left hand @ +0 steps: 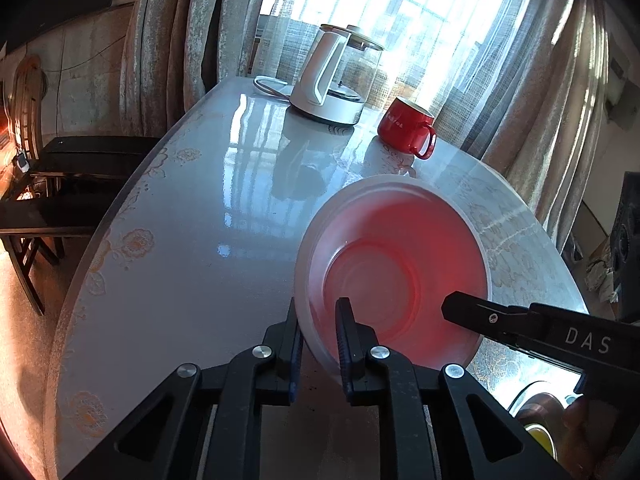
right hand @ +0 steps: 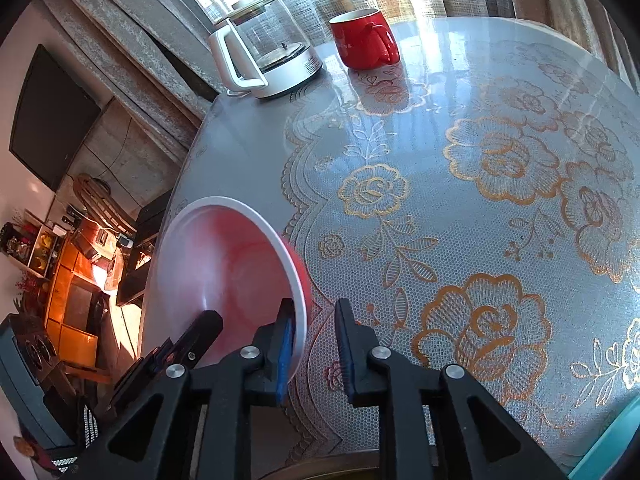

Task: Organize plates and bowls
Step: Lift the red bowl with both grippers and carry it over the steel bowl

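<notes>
The left gripper is pinching the near rim of the bowl, which is tilting off the table, seemingly being handed between hands. At three o'clock, the right gripper is straddling the opposite rim, its jaws slightly spread and looking loose. Farther off, at one o'clock, a red mug and a kettle are standing.

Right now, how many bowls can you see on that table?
1: the pink bowl, tilted near the table's edge with the left claw clamped on its rim. Others may sit out of view.
</notes>
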Demonstrator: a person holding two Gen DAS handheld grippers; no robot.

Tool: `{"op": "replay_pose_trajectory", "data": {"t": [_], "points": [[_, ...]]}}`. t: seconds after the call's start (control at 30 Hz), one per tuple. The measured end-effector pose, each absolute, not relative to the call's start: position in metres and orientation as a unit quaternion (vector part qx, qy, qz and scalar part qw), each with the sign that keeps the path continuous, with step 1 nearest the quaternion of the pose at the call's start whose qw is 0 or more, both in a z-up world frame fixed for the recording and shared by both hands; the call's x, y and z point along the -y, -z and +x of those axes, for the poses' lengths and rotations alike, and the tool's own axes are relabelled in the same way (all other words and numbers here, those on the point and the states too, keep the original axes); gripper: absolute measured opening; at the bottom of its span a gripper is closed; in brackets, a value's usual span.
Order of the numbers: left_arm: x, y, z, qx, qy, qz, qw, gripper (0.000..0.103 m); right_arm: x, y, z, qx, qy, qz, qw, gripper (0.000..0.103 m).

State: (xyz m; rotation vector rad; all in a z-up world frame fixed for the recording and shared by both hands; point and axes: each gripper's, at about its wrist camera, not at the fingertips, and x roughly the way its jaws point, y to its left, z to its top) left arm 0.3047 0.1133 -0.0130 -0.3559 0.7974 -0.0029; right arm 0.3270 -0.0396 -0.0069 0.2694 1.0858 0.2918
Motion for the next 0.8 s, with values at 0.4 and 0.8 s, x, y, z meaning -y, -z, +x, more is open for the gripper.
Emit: {"op": "replay_pose_trajectory", "data": {"t": [0.4,0.8], "points": [[-0.118,0.016,0.305,-0.387,-0.011,-0.18,0.904,0.035,0.036,0.008,0.343,-0.502,-0.137,0.128,0.844,0.025],[-0.114,0.017,0.305,-0.388,0.002,-0.173,0.905,0.017,0.031,0.017,0.341,-0.526,-0.159,0.14,0.824,0.015]]}}
